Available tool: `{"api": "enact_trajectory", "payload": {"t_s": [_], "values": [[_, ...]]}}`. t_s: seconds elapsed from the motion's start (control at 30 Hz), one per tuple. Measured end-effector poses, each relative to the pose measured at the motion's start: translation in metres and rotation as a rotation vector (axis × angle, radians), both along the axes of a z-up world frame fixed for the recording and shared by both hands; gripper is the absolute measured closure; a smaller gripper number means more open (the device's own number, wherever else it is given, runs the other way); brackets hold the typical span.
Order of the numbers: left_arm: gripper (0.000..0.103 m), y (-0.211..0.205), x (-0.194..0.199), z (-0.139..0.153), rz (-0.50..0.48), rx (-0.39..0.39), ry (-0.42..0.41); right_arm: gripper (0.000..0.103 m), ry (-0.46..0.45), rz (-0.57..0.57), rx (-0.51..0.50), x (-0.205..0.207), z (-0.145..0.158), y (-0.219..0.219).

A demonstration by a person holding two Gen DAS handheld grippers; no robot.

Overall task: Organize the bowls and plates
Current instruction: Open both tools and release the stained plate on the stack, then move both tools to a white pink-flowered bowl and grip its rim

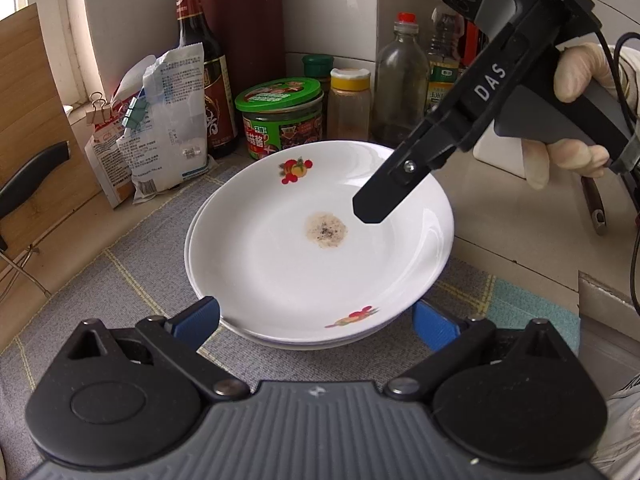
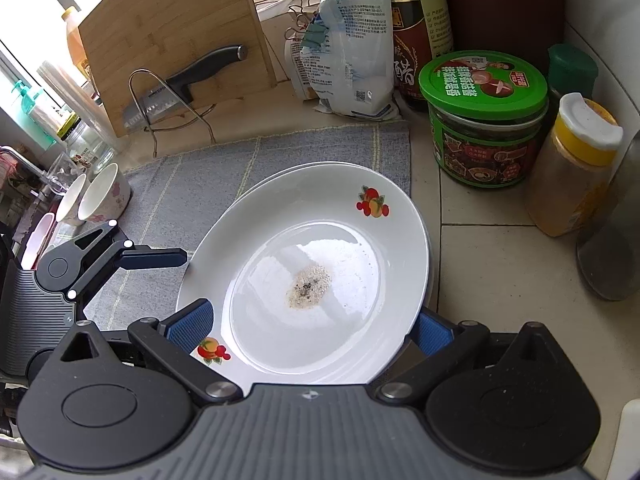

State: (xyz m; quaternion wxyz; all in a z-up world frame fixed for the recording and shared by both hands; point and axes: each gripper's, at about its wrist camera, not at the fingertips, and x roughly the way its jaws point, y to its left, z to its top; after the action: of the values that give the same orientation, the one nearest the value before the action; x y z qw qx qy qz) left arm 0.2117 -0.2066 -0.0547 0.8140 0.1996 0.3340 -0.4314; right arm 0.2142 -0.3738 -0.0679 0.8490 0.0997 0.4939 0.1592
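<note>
A stack of white plates (image 1: 280,264) with fruit decals sits on a grey checked mat (image 1: 132,264). The top plate (image 2: 320,240) has a speckled brown residue (image 2: 308,290) in its centre. My left gripper (image 1: 316,324) is open, its blue pads on either side of the stack's near rim. My right gripper (image 2: 312,328) is open too, its pads flanking the top plate. In the left wrist view a gloved hand (image 1: 576,76) holds the right gripper, whose black fingertip (image 1: 372,208) hovers over the plate's right half. Two white bowls (image 2: 100,196) stand at the mat's left end.
Crowding the back corner are a green-lidded jar (image 1: 280,120), a dark sauce bottle (image 1: 200,60), a spice shaker (image 2: 572,168), a clear bottle (image 1: 400,80) and clipped bags (image 1: 160,120). A knife (image 2: 188,84) rests in a wire rack against a wooden board (image 2: 168,32).
</note>
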Motion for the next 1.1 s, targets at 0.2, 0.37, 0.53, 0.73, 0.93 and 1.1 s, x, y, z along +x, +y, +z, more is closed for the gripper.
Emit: {"api": "enact_trajectory", "payload": {"t_s": [0.2, 0.37, 0.53, 0.73, 0.93, 1.1], "values": [[0.001, 0.003, -0.002, 0.004, 0.016, -0.025, -0.022, 0.0, -0.003, 0.008, -0.037, -0.002, 0.0, 0.004], [0.001, 0.009, -0.002, 0.012, 0.059, -0.057, -0.044, 0.0, -0.011, -0.001, -0.098, -0.006, -0.001, 0.008], [0.001, 0.018, -0.008, 0.018, 0.12, -0.075, -0.092, 0.0, -0.101, 0.019, -0.154, -0.017, 0.009, 0.015], [0.001, 0.035, -0.016, 0.031, 0.238, -0.083, -0.12, 0.0, -0.235, 0.03, -0.176, -0.03, 0.018, 0.03], [0.001, 0.072, -0.028, 0.042, 0.387, -0.074, -0.141, 0.0, -0.298, 0.041, -0.174, -0.036, 0.012, 0.054], [0.001, 0.11, -0.032, 0.042, 0.477, -0.079, -0.122, 0.0, -0.326, 0.04, -0.197, -0.043, 0.004, 0.087]]}}
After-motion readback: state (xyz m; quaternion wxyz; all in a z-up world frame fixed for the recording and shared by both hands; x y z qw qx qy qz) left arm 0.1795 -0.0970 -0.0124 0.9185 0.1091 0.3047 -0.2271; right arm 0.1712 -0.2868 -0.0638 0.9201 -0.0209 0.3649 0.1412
